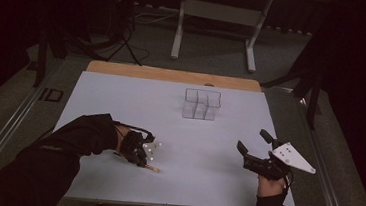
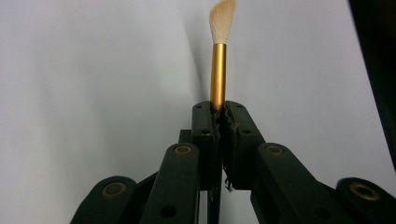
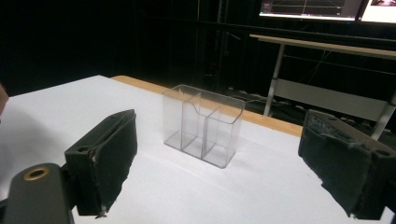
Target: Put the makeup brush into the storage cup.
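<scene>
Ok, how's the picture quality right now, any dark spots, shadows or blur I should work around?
High view: dim, room nearly black, only the white table lit; the left gripper is hard to read. Left gripper view: bright and sharp, the brush casts a soft shadow to its left. Right gripper view: clear organizer sharp, near pads slightly soft, background dark.

a clear plastic organizer (image 1: 201,104) with several compartments stands upright on the far part of a white table (image 1: 121,102). beyond the table's wooden far edge, a white-legged desk (image 1: 218,16) stands on grey floor (image 1: 210,55). two lit screens (image 3: 313,8) sit above another desk.
</scene>
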The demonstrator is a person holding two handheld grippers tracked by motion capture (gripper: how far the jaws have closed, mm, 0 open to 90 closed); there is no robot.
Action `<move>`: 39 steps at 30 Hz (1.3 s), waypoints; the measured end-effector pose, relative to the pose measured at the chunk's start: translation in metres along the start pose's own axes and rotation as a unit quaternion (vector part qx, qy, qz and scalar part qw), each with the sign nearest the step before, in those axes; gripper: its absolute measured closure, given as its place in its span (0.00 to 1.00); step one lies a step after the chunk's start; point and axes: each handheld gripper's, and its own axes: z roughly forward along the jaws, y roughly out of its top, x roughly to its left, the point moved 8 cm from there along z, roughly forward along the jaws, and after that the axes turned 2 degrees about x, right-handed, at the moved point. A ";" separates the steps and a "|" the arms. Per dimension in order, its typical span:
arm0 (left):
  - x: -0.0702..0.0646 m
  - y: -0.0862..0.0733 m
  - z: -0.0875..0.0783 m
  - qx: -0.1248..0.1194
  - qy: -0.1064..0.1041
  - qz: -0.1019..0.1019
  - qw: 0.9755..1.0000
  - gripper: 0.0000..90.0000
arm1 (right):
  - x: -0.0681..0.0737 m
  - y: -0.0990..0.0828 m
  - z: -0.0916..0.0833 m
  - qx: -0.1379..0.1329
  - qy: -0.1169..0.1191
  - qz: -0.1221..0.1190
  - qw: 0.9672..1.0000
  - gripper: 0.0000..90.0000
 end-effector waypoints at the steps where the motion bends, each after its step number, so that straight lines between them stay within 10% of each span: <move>1: 0.001 0.000 -0.003 -0.001 0.000 -0.004 1.000 0.93 | 0.000 0.000 0.000 0.000 0.001 0.001 1.000 0.13; 11: 0.010 0.000 -0.034 -0.028 0.019 -0.060 0.998 0.93 | 0.002 0.000 0.001 0.000 0.002 0.000 1.000 0.13; 17: 0.019 -0.004 -0.055 -0.056 0.049 -0.107 0.991 0.93 | 0.002 0.000 0.001 0.001 0.001 0.001 1.000 0.13; 27: 0.030 -0.004 -0.079 -0.123 0.082 -0.177 0.973 0.93 | 0.004 -0.001 0.002 0.003 0.006 0.002 1.000 0.13; 39: 0.040 0.003 -0.091 -0.205 0.121 -0.239 0.941 0.93 | 0.008 0.000 0.002 0.000 0.009 -0.006 1.000 0.14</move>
